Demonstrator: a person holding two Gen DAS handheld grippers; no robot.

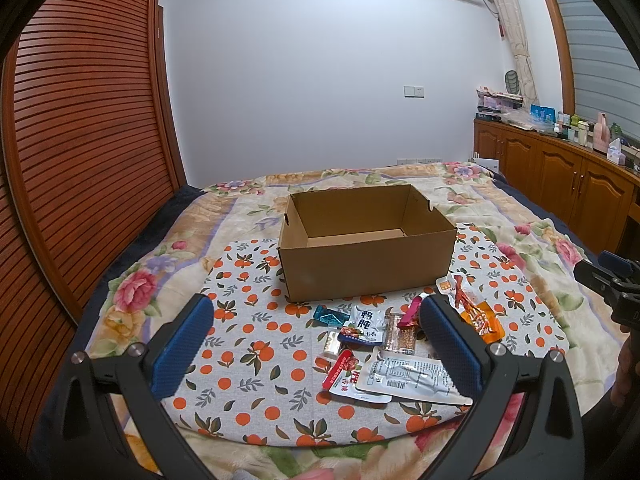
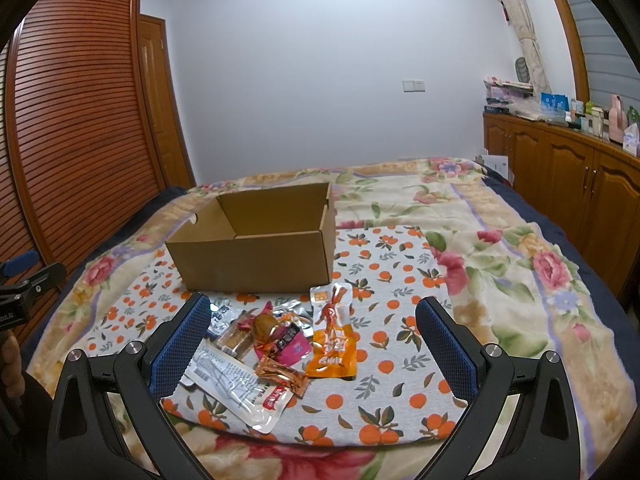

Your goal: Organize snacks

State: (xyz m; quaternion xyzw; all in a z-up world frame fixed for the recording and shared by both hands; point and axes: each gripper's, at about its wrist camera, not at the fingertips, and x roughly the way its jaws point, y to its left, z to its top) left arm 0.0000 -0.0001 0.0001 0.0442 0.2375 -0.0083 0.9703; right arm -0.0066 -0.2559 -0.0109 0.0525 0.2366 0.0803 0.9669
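An open, empty cardboard box (image 1: 366, 240) stands on an orange-print cloth (image 1: 248, 344) on the bed; it also shows in the right wrist view (image 2: 256, 256). Several snack packets lie in a heap in front of it: a white packet (image 1: 366, 322), a silver pouch (image 1: 412, 378), an orange packet (image 1: 484, 322). In the right wrist view the orange packet (image 2: 334, 350), silver pouch (image 2: 236, 388) and a pink packet (image 2: 290, 346) show. My left gripper (image 1: 316, 320) is open and empty, above the heap's left part. My right gripper (image 2: 312, 320) is open and empty, over the heap.
A flowered blanket (image 2: 500, 240) covers the bed. A slatted wooden wardrobe (image 1: 80, 160) stands on the left. Wooden cabinets (image 2: 568, 168) with clutter on top run along the right wall. The right gripper's body (image 1: 616, 288) shows at the left view's right edge.
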